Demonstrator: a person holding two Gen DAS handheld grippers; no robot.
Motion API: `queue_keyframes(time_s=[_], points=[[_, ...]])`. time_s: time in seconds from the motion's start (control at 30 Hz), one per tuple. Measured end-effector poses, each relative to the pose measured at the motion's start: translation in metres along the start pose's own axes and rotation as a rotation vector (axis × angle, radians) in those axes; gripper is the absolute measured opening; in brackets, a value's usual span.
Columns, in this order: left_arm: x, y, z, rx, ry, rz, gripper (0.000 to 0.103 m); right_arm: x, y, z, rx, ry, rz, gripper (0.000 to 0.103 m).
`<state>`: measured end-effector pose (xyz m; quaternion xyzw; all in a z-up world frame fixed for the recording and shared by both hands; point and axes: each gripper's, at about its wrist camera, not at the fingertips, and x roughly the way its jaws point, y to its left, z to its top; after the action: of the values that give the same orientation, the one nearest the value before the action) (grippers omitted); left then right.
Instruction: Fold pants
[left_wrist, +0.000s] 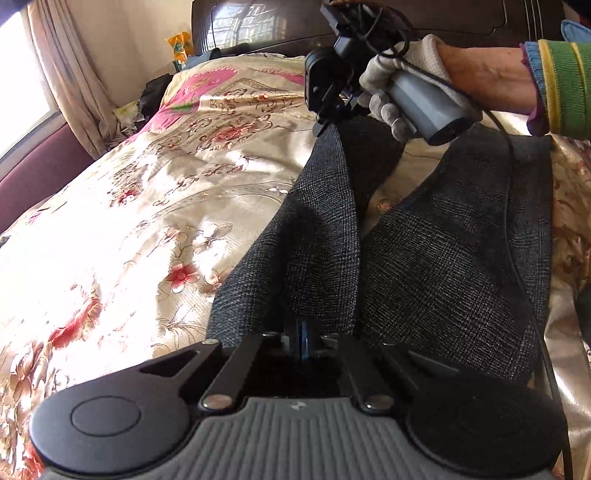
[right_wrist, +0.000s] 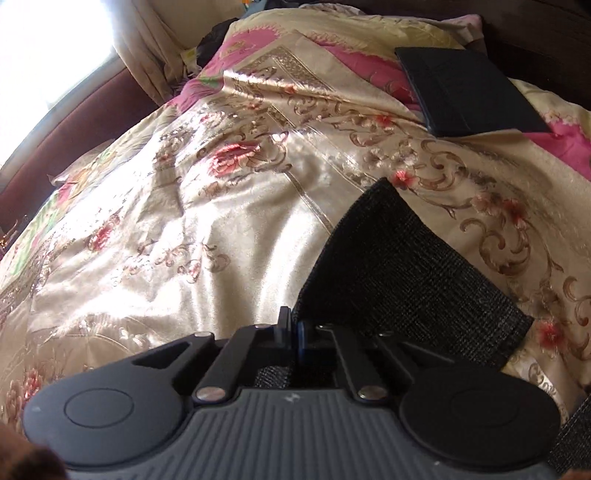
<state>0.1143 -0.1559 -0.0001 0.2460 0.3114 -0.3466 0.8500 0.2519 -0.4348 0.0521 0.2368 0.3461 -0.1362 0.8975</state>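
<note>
Early stage, likely first fold: left gripper and right gripper each pinch the dark grey checked woven pants, lifted off the floral satin bedspread, 0 folds visibly finished.

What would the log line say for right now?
left gripper: shut on pants | right gripper: shut on pants | pants: partly lifted off bedspread | fold: not yet done

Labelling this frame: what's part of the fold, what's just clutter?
Job:
- pants
- left claw, shut on pants
- right claw, shut on pants
- bedspread, the work surface

Lying about:
- folded dark garment near the headboard
- yellow packet
- curtain
</note>
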Motion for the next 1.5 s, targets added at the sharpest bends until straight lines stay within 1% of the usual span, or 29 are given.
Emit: queue_keyframes(time_s=[0.07,0.2,0.27,0.33,0.4,0.47,0.5,0.53,0.57,0.6,0.63,0.7,0.77,0.83,0.87,0.93,1.03,1.1,1.17,1.2,1.27,1.3,1.33,1.43,1.5], points=[[-0.007,0.010,0.006,-0.015,-0.016,0.018,0.018,-0.024,0.015,0.013,-0.010,-0.040,0.080,0.003],[-0.039,0.032,0.026,-0.043,-0.097,0.084,0.018,-0.097,0.048,0.038,-0.042,-0.190,0.257,0.003],[-0.059,0.038,0.034,-0.064,-0.143,0.074,0.018,-0.138,0.048,0.039,-0.043,-0.264,0.320,0.003],[-0.077,0.036,0.040,-0.064,-0.185,0.076,0.018,-0.175,0.034,0.033,-0.035,-0.312,0.349,0.003],[-0.083,0.029,0.040,-0.060,-0.193,0.051,0.020,-0.203,0.009,0.019,-0.006,-0.332,0.340,0.003],[-0.078,0.021,0.035,-0.063,-0.164,-0.003,0.030,-0.217,-0.019,0.001,0.021,-0.325,0.288,0.003],[-0.072,0.013,0.032,-0.054,-0.140,-0.018,0.038,-0.218,-0.040,-0.013,0.051,-0.313,0.243,0.003],[-0.066,0.005,0.026,-0.041,-0.115,-0.022,0.043,-0.214,-0.058,-0.026,0.083,-0.292,0.199,0.003],[-0.058,-0.007,0.019,-0.017,-0.081,-0.030,0.044,-0.205,-0.077,-0.040,0.117,-0.260,0.143,0.004],[-0.050,-0.017,0.013,0.006,-0.048,-0.043,0.045,-0.190,-0.102,-0.059,0.163,-0.211,0.068,0.004],[-0.042,-0.026,0.008,0.027,-0.012,-0.058,0.046,-0.177,-0.120,-0.076,0.195,-0.167,0.019,0.004],[-0.029,-0.044,-0.001,0.063,0.051,-0.076,0.046,-0.161,-0.148,-0.106,0.253,-0.108,-0.030,0.004],[-0.020,-0.056,-0.006,0.095,0.084,-0.080,0.046,-0.160,-0.167,-0.130,0.295,-0.095,-0.032,0.004],[-0.018,-0.069,-0.008,0.147,0.078,-0.042,0.046,-0.161,-0.175,-0.135,0.320,-0.115,0.008,0.005],[-0.018,-0.072,-0.007,0.161,0.074,-0.035,0.046,-0.162,-0.178,-0.134,0.333,-0.123,0.026,0.006],[-0.016,-0.074,-0.002,0.163,0.075,-0.040,0.046,-0.163,-0.180,-0.129,0.337,-0.144,0.033,0.010],[-0.014,-0.076,0.001,0.168,0.079,-0.038,0.047,-0.158,-0.186,-0.121,0.355,-0.174,0.026,0.010],[-0.014,-0.080,-0.001,0.170,0.084,-0.036,0.047,-0.154,-0.197,-0.118,0.424,-0.194,0.032,0.010],[-0.015,-0.081,0.000,0.177,0.085,-0.035,0.047,-0.153,-0.208,-0.115,0.494,-0.216,0.061,0.012],[-0.015,-0.081,0.001,0.181,0.085,-0.034,0.047,-0.155,-0.211,-0.112,0.513,-0.229,0.066,0.014],[-0.016,-0.081,0.002,0.187,0.082,-0.035,0.047,-0.164,-0.213,-0.106,0.507,-0.270,0.071,0.013],[-0.017,-0.082,0.002,0.188,0.081,-0.037,0.047,-0.172,-0.212,-0.105,0.494,-0.306,0.072,0.006],[-0.018,-0.082,0.002,0.189,0.080,-0.037,0.048,-0.178,-0.212,-0.103,0.483,-0.319,0.074,0.004],[-0.024,-0.088,0.001,0.211,0.055,-0.033,0.048,-0.199,-0.208,-0.107,0.460,-0.354,0.070,0.004],[-0.028,-0.092,-0.001,0.226,0.044,-0.049,0.049,-0.205,-0.209,-0.112,0.442,-0.360,0.041,0.004]])
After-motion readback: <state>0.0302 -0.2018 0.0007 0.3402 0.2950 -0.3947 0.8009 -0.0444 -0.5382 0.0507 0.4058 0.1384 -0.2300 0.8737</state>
